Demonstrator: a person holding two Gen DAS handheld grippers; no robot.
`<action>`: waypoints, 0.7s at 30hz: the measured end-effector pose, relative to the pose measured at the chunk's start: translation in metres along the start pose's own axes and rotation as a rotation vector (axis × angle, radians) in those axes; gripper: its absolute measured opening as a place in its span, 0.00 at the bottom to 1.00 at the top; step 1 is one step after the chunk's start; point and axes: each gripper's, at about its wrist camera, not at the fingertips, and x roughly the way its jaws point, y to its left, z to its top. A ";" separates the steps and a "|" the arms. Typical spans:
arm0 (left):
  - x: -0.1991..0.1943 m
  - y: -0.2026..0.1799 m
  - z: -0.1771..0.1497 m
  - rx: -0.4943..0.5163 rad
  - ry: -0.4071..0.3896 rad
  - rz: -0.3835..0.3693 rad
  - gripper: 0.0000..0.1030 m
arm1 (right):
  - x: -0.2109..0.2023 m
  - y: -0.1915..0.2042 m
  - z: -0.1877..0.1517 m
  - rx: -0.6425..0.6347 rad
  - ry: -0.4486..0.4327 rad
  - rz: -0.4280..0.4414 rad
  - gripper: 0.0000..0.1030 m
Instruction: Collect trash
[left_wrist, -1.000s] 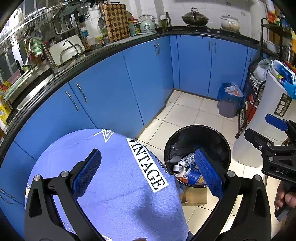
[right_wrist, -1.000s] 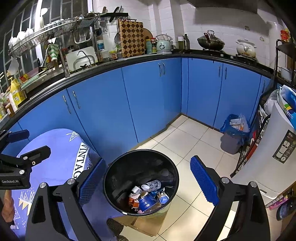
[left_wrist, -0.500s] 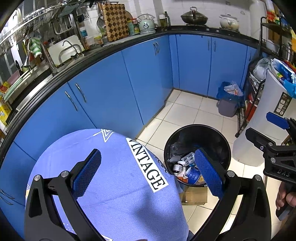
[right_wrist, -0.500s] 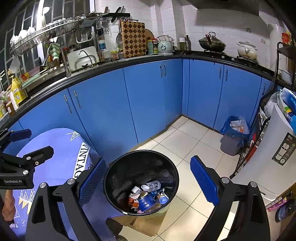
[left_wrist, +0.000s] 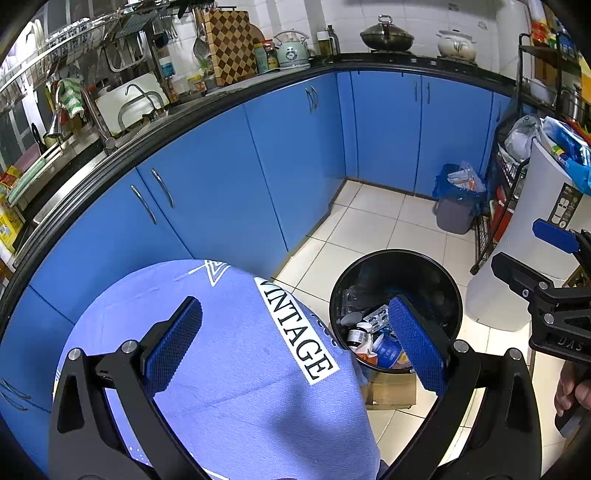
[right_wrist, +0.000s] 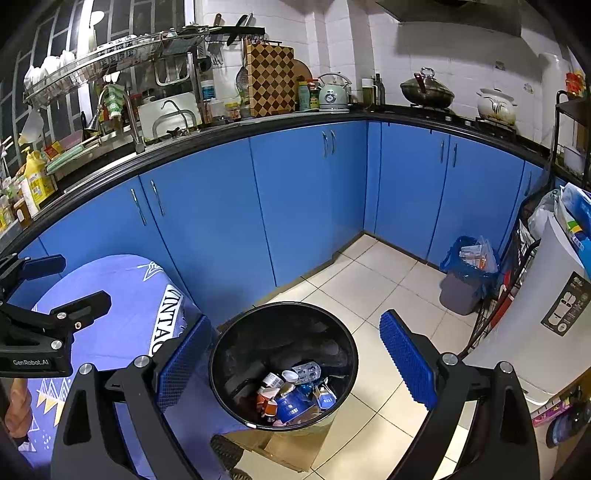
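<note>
Here, a round table draped in a lavender cloth printed "VINTAGE" (left_wrist: 236, 369) is seen beside a round black plastic bin (right_wrist: 283, 365) on the tiled floor, the trash — small cartons, a blister pack and little bottles (right_wrist: 295, 391) — lying at the bin's bottom. Such pieces are judged light, crushable and best pinched across their flat sides. The left claw (left_wrist: 291, 343) and right claw (right_wrist: 295, 365) are both held spread wide, nothing gripped or touched.

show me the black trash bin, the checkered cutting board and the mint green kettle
black trash bin (right_wrist: 352, 345): right wrist view, right rim
checkered cutting board (right_wrist: 271, 79): right wrist view, face centre
mint green kettle (right_wrist: 333, 96): right wrist view, body
</note>
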 end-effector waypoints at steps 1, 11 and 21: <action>-0.001 0.001 0.000 0.000 -0.001 0.000 0.96 | 0.000 0.000 0.000 -0.002 0.000 0.001 0.87; 0.000 0.005 -0.002 -0.003 0.002 -0.014 0.96 | -0.002 0.004 0.002 -0.010 -0.003 0.007 0.87; -0.004 0.009 -0.004 0.004 -0.007 0.018 0.96 | -0.005 0.008 0.004 -0.020 -0.004 0.002 0.87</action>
